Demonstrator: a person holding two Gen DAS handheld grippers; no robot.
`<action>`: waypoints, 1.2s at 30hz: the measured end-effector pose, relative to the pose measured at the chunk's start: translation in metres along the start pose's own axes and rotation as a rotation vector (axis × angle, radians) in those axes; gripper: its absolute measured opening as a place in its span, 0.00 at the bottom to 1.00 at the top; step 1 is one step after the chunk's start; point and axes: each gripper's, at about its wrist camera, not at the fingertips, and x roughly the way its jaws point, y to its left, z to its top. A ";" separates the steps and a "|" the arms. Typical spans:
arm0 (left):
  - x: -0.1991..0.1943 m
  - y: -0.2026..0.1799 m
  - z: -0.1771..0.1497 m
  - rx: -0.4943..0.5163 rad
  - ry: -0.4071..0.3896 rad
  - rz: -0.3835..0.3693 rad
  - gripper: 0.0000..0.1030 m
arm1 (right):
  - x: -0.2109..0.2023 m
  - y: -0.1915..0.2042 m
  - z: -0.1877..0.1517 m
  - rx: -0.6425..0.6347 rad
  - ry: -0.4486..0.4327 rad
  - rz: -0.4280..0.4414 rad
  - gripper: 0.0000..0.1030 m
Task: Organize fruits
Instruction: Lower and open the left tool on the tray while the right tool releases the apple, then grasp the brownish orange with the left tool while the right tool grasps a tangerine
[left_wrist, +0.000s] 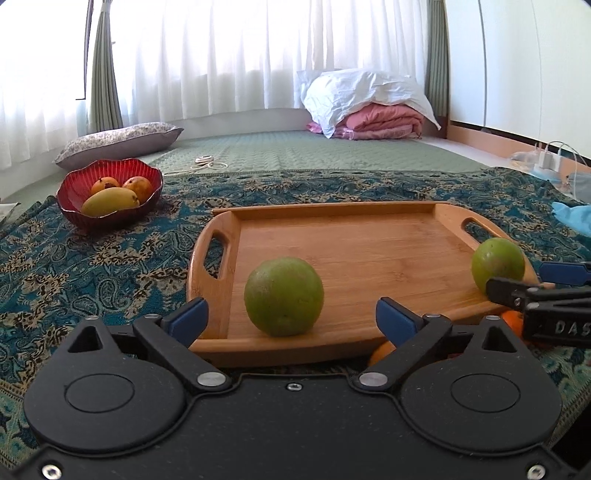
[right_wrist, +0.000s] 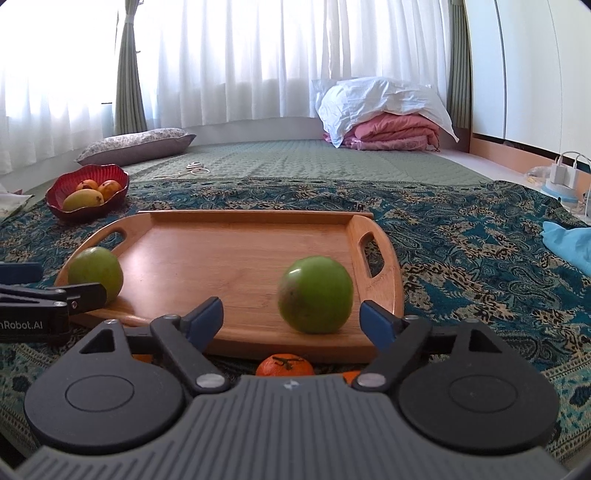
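Note:
A wooden tray (left_wrist: 369, 243) (right_wrist: 221, 251) lies on a patterned cloth. Two green fruits rest on its near edge. My left gripper (left_wrist: 291, 319) is open just in front of the left green fruit (left_wrist: 283, 296), which also shows in the right wrist view (right_wrist: 95, 273). My right gripper (right_wrist: 291, 319) is open just in front of the right green fruit (right_wrist: 315, 294), which also shows in the left wrist view (left_wrist: 497, 264). Neither gripper touches a fruit. An orange mandarin (right_wrist: 284, 365) lies on the cloth below the tray, partly hidden by the right gripper. A red bowl (left_wrist: 110, 192) (right_wrist: 86, 192) holds three mangoes.
A patterned blue cloth (left_wrist: 92, 258) covers the floor around the tray. A floral pillow (left_wrist: 118, 142) and folded pink bedding (left_wrist: 380, 118) lie behind on a green mat. Chargers and cables (right_wrist: 565, 173) and a light blue cloth (right_wrist: 569, 240) are at the right.

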 end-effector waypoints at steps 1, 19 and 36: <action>-0.002 -0.001 -0.001 0.000 -0.001 -0.005 0.95 | -0.001 0.001 -0.002 -0.010 -0.003 0.000 0.88; -0.032 -0.020 -0.023 0.013 0.013 -0.067 0.97 | -0.027 0.013 -0.033 -0.117 -0.030 0.003 0.94; -0.023 -0.033 -0.028 -0.012 0.059 -0.127 0.78 | -0.029 -0.006 -0.042 -0.086 -0.007 -0.047 0.95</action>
